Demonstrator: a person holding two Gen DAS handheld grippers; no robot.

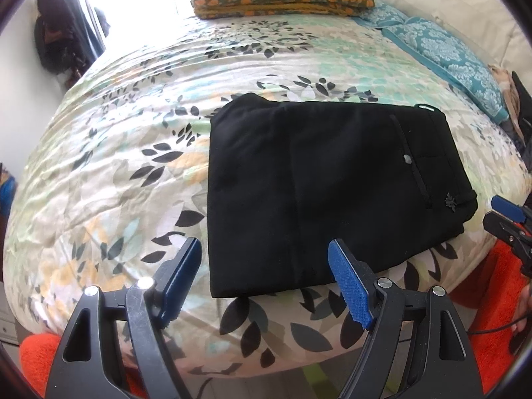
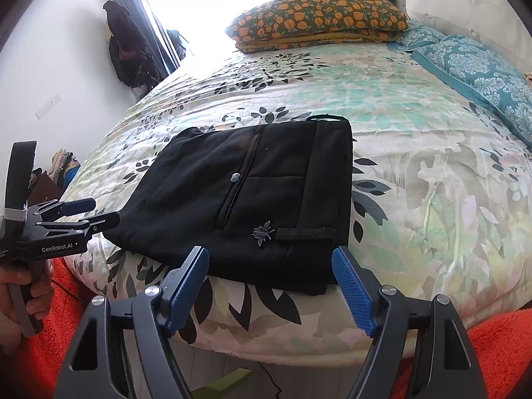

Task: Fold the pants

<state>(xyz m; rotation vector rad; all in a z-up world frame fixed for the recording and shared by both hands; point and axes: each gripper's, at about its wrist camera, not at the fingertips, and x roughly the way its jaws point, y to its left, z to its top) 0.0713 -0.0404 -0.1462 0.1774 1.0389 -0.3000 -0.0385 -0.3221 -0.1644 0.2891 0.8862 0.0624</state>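
Right wrist view: folded pants (image 2: 246, 196) on leaf-print bedspread (image 2: 415, 179) by bright window (image 2: 212, 3); both jaws released.

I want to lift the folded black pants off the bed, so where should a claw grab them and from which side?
Probably grip the folded black pants at the near edge, coming in from the foot of the floral bedspread: the stacked layers overhang that edge, closest to both open claws.

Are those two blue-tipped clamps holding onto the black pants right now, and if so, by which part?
Nothing is held. The left gripper and right gripper both stand open with nothing between their pads, and the folded black pants lie free on the bed.
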